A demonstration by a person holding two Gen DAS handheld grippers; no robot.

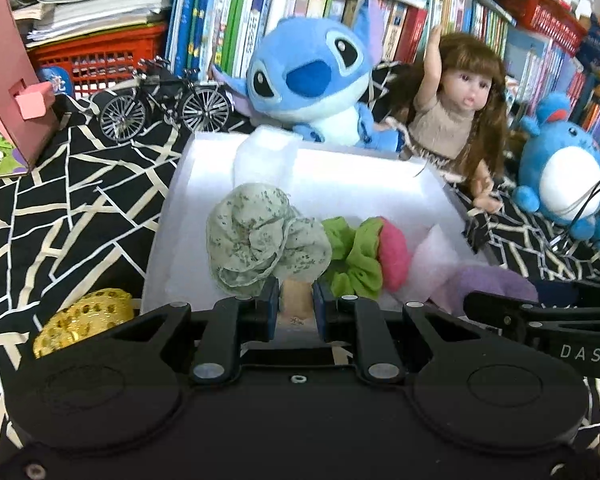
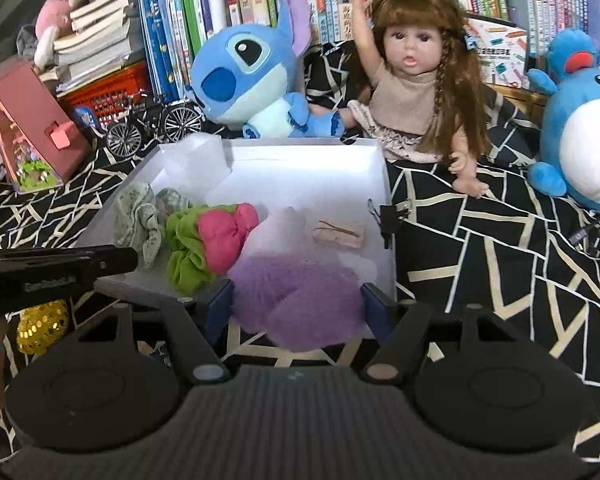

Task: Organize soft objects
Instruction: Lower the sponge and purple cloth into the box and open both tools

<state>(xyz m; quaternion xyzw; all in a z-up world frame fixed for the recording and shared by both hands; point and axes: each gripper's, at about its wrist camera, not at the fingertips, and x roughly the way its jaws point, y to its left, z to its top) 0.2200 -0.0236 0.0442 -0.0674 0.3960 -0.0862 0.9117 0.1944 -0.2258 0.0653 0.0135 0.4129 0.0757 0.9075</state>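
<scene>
White box (image 2: 260, 152) holds 3 scrunchies; right hand-held gripper (image 2: 296, 300) clamps purple scrunchie (image 2: 300, 300); left hand-held gripper (image 1: 296, 300) shut, empty; gold scrunchie (image 1: 84, 316) remains on table

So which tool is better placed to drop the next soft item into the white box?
Right, probably: the right tool grips the fluffy purple scrunchie at the white box rim; the left tool holds the pale-green floral scrunchie.

My box (image 2: 382, 168) sat before the plush (image 2: 244, 80) and doll (image 2: 412, 88). Three scrunchies (image 2: 216, 236) lay inside it at left, a model bicycle (image 2: 148, 128) behind-left, another plush (image 2: 580, 136) far right.
</scene>
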